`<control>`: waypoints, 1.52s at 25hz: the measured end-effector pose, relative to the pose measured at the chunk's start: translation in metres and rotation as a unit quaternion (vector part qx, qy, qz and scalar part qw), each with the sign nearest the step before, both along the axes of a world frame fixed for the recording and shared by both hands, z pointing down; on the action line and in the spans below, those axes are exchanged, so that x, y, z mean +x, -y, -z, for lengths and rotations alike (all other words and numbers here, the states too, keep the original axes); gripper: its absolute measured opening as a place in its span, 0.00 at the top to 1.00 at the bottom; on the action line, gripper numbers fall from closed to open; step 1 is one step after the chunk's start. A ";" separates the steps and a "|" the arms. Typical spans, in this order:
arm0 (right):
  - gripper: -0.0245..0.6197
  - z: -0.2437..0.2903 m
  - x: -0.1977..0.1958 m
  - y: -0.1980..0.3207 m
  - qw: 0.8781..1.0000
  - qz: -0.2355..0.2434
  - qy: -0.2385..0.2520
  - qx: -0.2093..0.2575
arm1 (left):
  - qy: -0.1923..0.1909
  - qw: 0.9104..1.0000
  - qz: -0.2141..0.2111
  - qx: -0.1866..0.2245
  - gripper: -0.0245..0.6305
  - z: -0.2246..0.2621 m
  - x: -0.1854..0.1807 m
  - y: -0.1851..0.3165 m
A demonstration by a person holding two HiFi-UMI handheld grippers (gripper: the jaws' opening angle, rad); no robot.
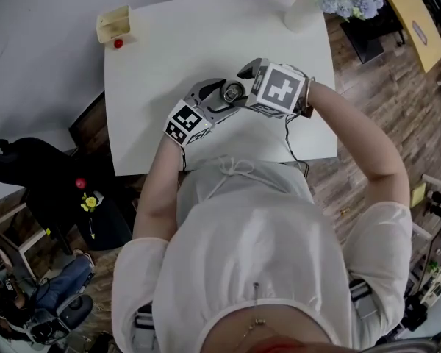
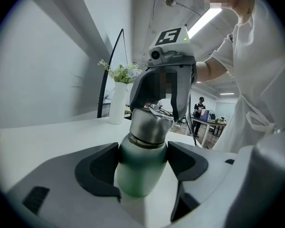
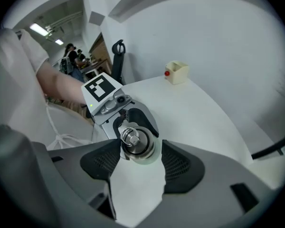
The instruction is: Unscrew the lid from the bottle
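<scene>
A green bottle (image 2: pixel 138 172) with a steel lid (image 2: pixel 150 123) stands upright over the white table (image 1: pixel 169 57). My left gripper (image 2: pixel 142 156) is shut on the bottle's body, a dark pad pressing on each side. From above, my right gripper (image 3: pixel 141 153) points steeply down over the lid (image 3: pixel 135 140), which has a small ring on top. Its jaws stand on either side of the lid; the left pad is at the lid's edge and a thin gap shows at the right pad. In the head view the two grippers (image 1: pixel 219 100) (image 1: pixel 240 85) meet at the lid (image 1: pixel 233 92) near the table's front edge.
A small beige box (image 1: pixel 114 22) with a red ball beside it sits at the table's far left corner. At the far right corner stands a white vase of flowers (image 1: pixel 303 12). A black chair (image 1: pixel 29 175) is left of the table; people sit in the background.
</scene>
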State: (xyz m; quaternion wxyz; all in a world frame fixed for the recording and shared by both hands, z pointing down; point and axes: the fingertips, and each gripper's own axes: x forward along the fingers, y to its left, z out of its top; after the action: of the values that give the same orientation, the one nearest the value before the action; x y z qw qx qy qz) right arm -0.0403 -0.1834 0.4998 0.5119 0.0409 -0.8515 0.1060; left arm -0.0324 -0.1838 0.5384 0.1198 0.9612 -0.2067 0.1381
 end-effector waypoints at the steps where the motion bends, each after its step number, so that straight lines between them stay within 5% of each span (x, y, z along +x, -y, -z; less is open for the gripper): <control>1: 0.52 0.002 0.000 0.001 1.000 -0.028 0.000 0.005 | -0.001 1.000 0.001 0.000 0.44 0.000 0.000 0.000; 7: 0.54 -0.006 -0.005 -0.003 0.989 -0.148 0.002 -0.021 | -0.003 1.000 0.004 -0.002 0.44 0.002 0.000 0.000; 11: 0.55 -0.011 -0.004 -0.004 0.988 -0.150 -0.001 -0.029 | -0.004 1.000 0.005 -0.003 0.44 0.001 0.000 0.000; 17: 0.55 -0.011 -0.002 -0.006 0.997 -0.065 -0.019 -0.022 | -0.007 1.000 0.007 -0.002 0.44 0.001 0.000 0.000; 22: 0.55 -0.013 -0.002 -0.008 0.996 0.071 -0.053 -0.012 | -0.005 1.000 0.008 -0.003 0.44 0.000 0.001 0.000; 30: 0.55 -0.008 -0.006 -0.021 0.947 0.312 -0.069 0.012 | -0.001 1.000 0.016 -0.005 0.44 -0.002 0.000 0.001; 33: 0.55 -0.010 -0.006 -0.021 0.942 0.327 -0.073 0.010 | -0.001 1.000 0.019 -0.004 0.44 -0.001 0.000 0.001; 38: 0.54 -0.010 -0.008 -0.020 0.957 0.284 -0.055 0.014 | -0.001 1.000 0.020 -0.004 0.44 -0.001 -0.002 0.001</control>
State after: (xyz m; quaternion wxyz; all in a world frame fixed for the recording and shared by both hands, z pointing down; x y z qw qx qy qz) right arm -0.0482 -0.1632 0.5094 0.5661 -0.1898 -0.8001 -0.0579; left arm -0.0340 -0.1852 0.5399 0.1268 0.9564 -0.2256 0.1353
